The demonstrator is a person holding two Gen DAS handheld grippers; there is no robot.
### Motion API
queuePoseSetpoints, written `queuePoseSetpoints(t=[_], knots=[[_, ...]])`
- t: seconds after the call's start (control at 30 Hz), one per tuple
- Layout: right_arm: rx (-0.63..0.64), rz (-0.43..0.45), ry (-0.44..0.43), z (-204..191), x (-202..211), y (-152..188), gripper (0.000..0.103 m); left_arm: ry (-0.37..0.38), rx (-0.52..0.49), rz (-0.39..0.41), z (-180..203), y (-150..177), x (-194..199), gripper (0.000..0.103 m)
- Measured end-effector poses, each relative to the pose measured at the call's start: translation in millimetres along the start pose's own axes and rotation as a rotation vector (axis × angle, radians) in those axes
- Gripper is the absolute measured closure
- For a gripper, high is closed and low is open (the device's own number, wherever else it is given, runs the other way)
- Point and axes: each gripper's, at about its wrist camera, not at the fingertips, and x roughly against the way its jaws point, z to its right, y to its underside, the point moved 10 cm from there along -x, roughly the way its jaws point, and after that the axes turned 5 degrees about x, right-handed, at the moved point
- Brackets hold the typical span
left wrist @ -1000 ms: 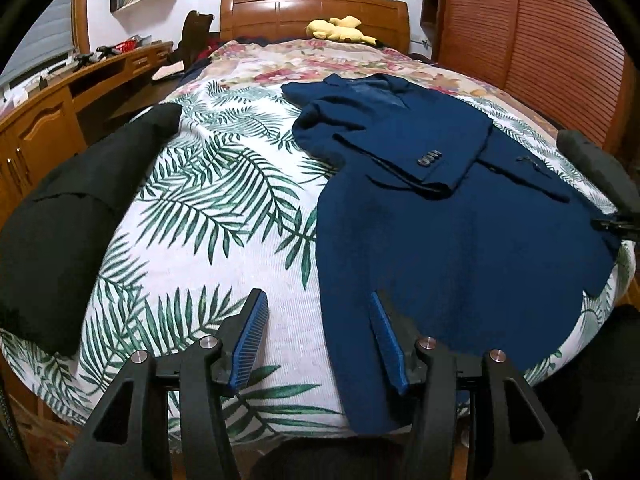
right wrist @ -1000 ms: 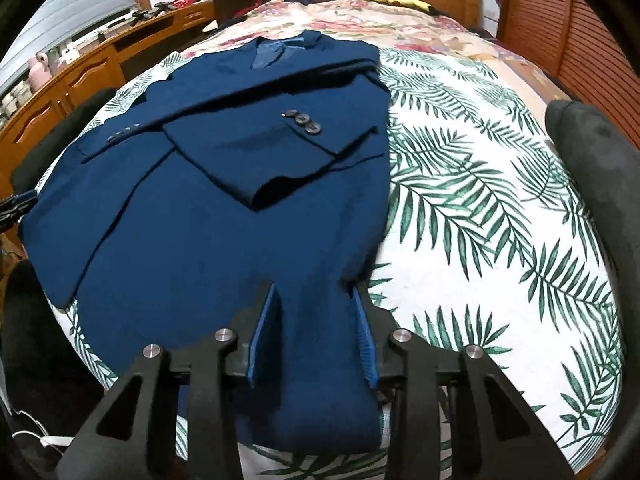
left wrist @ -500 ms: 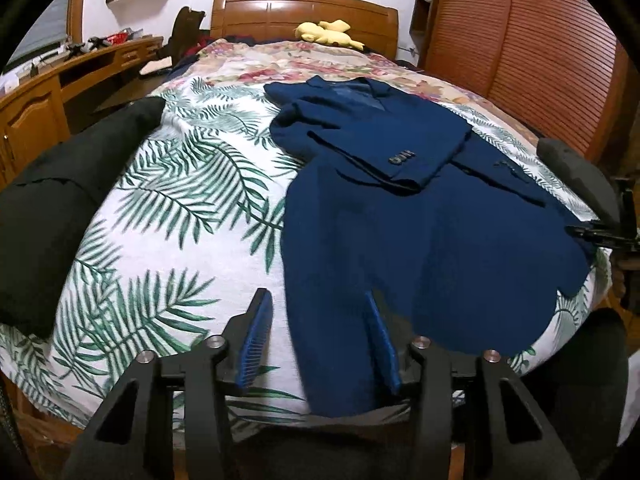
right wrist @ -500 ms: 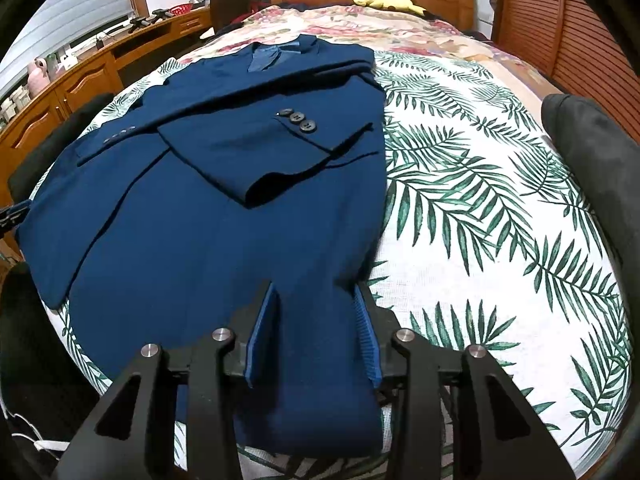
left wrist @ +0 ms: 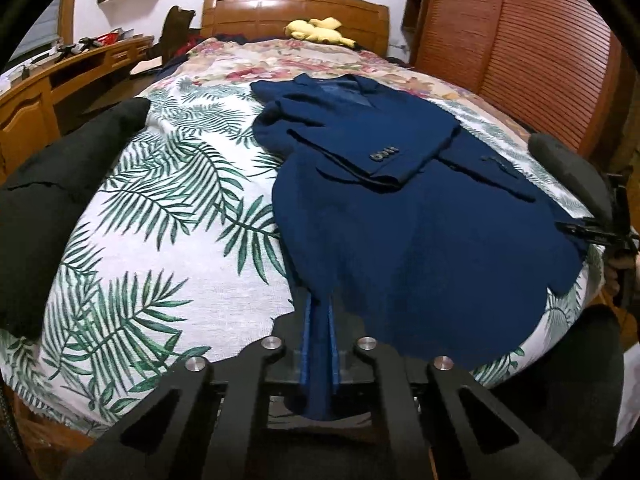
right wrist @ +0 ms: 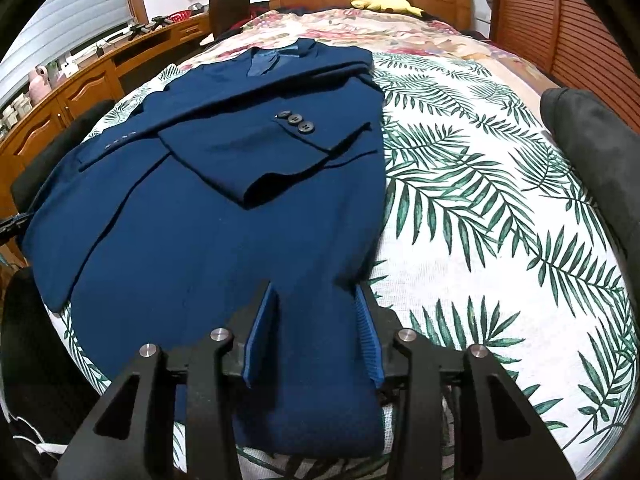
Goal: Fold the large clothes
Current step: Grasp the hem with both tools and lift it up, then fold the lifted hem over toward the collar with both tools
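Note:
A navy blue suit jacket (left wrist: 400,216) lies flat on the bed, collar toward the headboard, both sleeves folded across it. It also shows in the right wrist view (right wrist: 224,208). My left gripper (left wrist: 319,312) is shut on the jacket's near left hem corner, with cloth pinched between the blue pads. My right gripper (right wrist: 316,300) is open, its fingers astride the near right hem corner, the cloth lying between the pads without being pinched.
The bed has a palm-leaf sheet (left wrist: 168,216) and a wooden headboard (left wrist: 296,8) with a yellow plush toy (left wrist: 316,30). A wooden desk (left wrist: 60,80) runs along the left. Wooden louvred doors (left wrist: 540,48) stand on the right. Dark sleeves (left wrist: 52,184) flank both views.
My left gripper moved right onto the hem corner and closed on it. My right gripper stayed open over the other corner, barely moving.

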Motion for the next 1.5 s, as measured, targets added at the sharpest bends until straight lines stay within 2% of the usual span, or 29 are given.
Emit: queuePoseSetpoints(t=[0.13,0.17,0.27,0.4,0.67,0.93,1.23,1.37,1.43,1.5], knots=[[0.014,-0.038,0.005,-1,0,-3,0.062,0.001,-0.007,0.038,9,-15,13,0.099],[0.017,-0.04,0.004,-2,0,-3,0.07,0.007,-0.003,0.052,11,-19,19,0.1],[0.008,-0.03,-0.01,-4,5,-7,0.085,0.031,0.004,0.103,18,-34,41,0.1],[-0.072,0.013,-0.063,-7,20,-16,0.097,0.048,-0.014,0.157,27,-52,70,0.1],[-0.067,0.252,-0.073,-28,102,-81,0.099,0.077,-0.032,0.275,46,-97,127,0.1],[-0.028,0.48,-0.068,-51,210,-142,0.099,0.112,-0.055,0.432,63,-132,209,0.1],[0.049,0.677,-0.052,-73,335,-170,0.099,0.146,-0.104,0.595,85,-152,307,0.1],[0.075,0.73,-0.031,-78,370,-169,0.099,0.149,-0.116,0.628,82,-150,323,0.1],[0.074,0.735,-0.022,-75,374,-167,0.099,0.143,-0.12,0.613,81,-148,317,0.1],[0.067,0.713,-0.01,-67,363,-168,0.099,0.127,-0.123,0.586,77,-147,291,0.1]])
